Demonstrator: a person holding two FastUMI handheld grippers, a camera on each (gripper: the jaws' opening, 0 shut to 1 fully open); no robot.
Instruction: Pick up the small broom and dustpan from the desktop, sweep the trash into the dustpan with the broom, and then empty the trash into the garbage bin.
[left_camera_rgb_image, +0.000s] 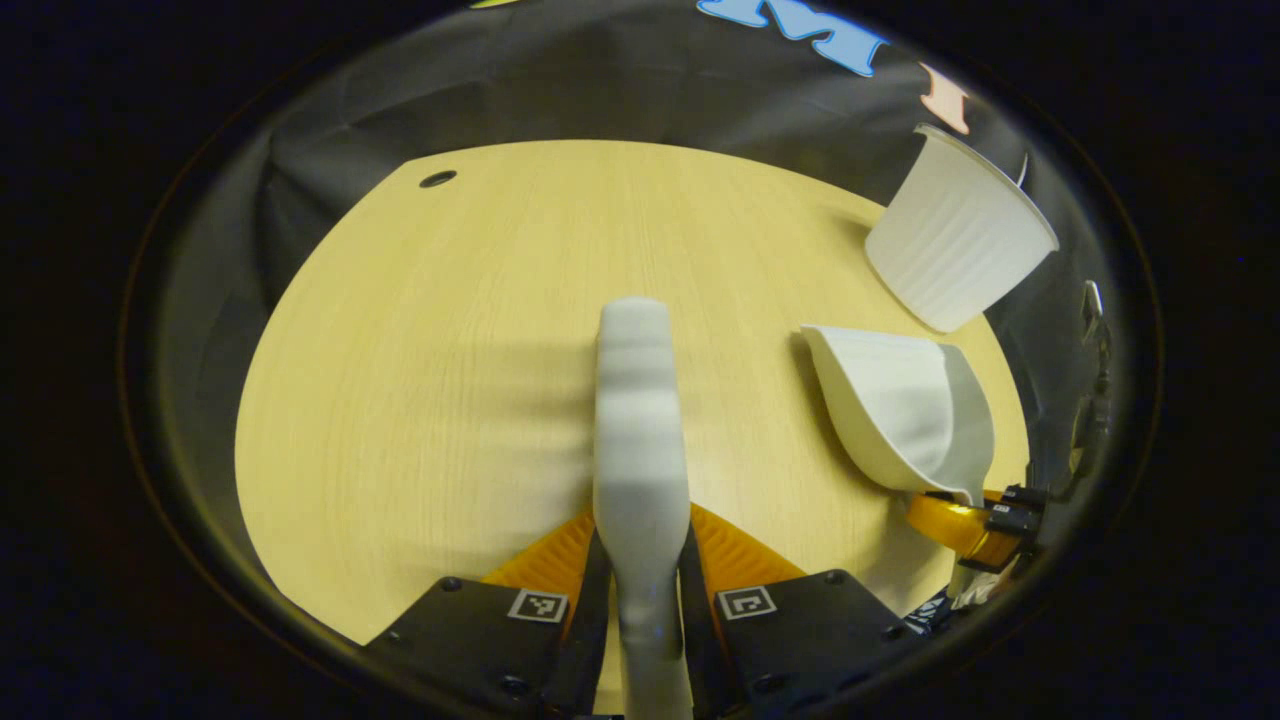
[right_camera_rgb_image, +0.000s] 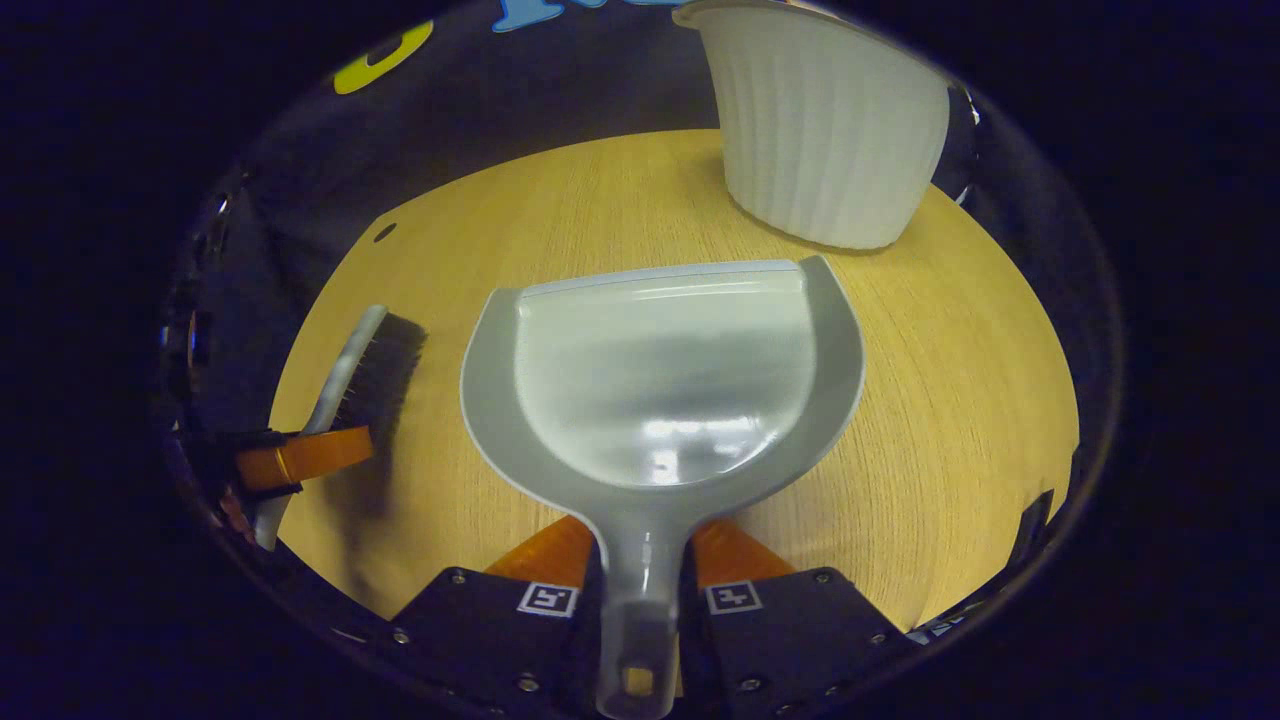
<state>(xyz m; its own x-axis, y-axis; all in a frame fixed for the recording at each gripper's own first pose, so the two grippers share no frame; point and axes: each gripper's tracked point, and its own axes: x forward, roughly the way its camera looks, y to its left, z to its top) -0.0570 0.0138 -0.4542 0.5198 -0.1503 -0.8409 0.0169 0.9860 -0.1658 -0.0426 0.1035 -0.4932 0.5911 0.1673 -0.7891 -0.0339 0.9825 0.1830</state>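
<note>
We find the broom (left_camera_rgb_image: 640, 430) clamped by its handle between both fingers of the left gripper (left_camera_rgb_image: 640, 560), its back facing up over the wooden desktop (left_camera_rgb_image: 420, 400). The dustpan (right_camera_rgb_image: 660, 380) is gripped by its handle in the right gripper (right_camera_rgb_image: 640, 565), pan open upward and held just above the desktop, with no trash visible inside. We note the white ribbed garbage bin (right_camera_rgb_image: 825, 130) standing at the far edge, close beyond the dustpan's lip
</note>
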